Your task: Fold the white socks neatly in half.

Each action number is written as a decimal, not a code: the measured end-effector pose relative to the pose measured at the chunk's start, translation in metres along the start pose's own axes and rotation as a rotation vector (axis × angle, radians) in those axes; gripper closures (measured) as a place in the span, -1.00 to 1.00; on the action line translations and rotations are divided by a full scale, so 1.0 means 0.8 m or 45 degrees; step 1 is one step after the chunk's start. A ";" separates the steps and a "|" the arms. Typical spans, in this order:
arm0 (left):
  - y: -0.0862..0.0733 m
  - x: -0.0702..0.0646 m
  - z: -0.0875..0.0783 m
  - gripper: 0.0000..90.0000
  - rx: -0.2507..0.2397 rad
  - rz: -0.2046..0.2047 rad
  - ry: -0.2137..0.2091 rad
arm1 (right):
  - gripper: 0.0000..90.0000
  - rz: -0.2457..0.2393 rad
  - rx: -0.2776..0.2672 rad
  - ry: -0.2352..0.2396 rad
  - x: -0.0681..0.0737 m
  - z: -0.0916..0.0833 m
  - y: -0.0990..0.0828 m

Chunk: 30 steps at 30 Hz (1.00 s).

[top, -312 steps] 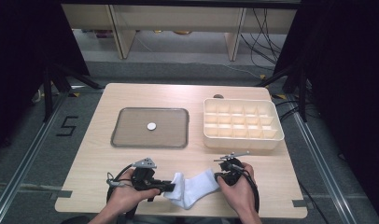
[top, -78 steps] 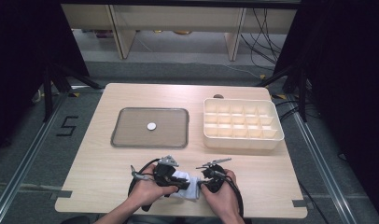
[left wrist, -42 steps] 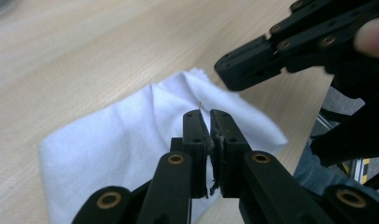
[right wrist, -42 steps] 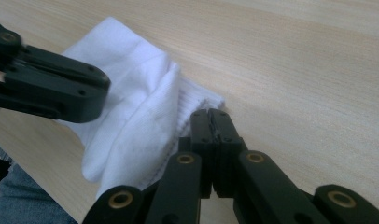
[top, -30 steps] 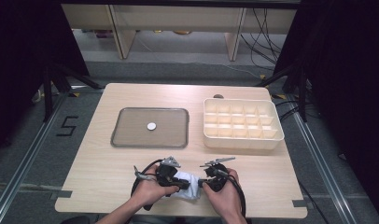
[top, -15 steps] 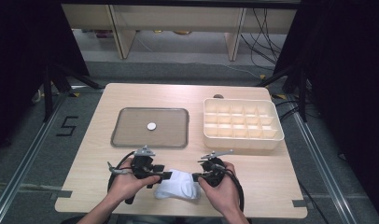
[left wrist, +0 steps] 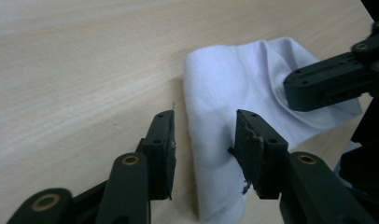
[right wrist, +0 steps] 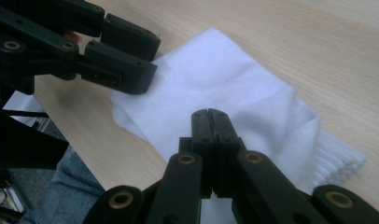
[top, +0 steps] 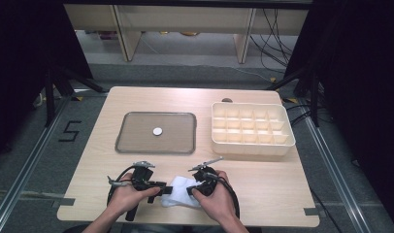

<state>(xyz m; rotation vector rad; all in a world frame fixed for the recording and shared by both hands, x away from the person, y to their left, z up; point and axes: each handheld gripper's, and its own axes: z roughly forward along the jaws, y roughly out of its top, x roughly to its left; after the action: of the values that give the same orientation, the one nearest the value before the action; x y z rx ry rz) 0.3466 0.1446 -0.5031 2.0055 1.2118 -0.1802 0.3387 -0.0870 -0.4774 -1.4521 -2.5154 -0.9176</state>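
A white folded cloth (top: 181,191) lies flat near the table's front edge, between my two grippers. My left gripper (top: 162,188) is open at its left side. In the left gripper view the jaws (left wrist: 204,135) straddle the cloth's (left wrist: 234,79) folded edge and have just been closing, with that edge between them and not pinched. My right gripper (top: 192,190) is shut. Its closed tips (right wrist: 210,114) rest on top of the cloth (right wrist: 211,79); whether they pinch a layer I cannot tell. The right gripper (left wrist: 295,88) lies across the cloth's far side.
A shallow grey tray (top: 120,141) holding a small white disc (top: 157,131) sits mid-table on the left. A cream compartment box (top: 253,143) stands to its right. The table's front edge runs just behind both hands.
My left gripper let go of the cloth, drew back to the left and opened, and its jaws now stand at the cloth's left edge. The cloth lies flatter. The right gripper stays shut.
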 end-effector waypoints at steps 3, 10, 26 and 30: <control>0.000 0.000 0.005 0.41 0.024 -0.001 -0.007 | 1.00 0.021 0.026 -0.004 -0.003 0.008 -0.001; 0.001 -0.001 0.010 0.68 0.047 -0.041 -0.029 | 1.00 0.032 0.028 0.013 -0.008 0.011 -0.003; 0.013 -0.030 -0.004 0.80 -0.046 -0.026 -0.179 | 1.00 0.080 0.027 0.025 -0.013 0.013 -0.004; 0.017 -0.037 -0.004 0.81 -0.030 -0.015 -0.188 | 1.00 0.077 0.018 0.019 -0.012 0.013 -0.005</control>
<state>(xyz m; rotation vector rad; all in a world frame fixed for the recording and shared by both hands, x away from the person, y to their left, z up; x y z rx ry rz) 0.3405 0.1228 -0.4795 1.9297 1.1273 -0.3128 0.3429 -0.0901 -0.4915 -1.5019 -2.4480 -0.8962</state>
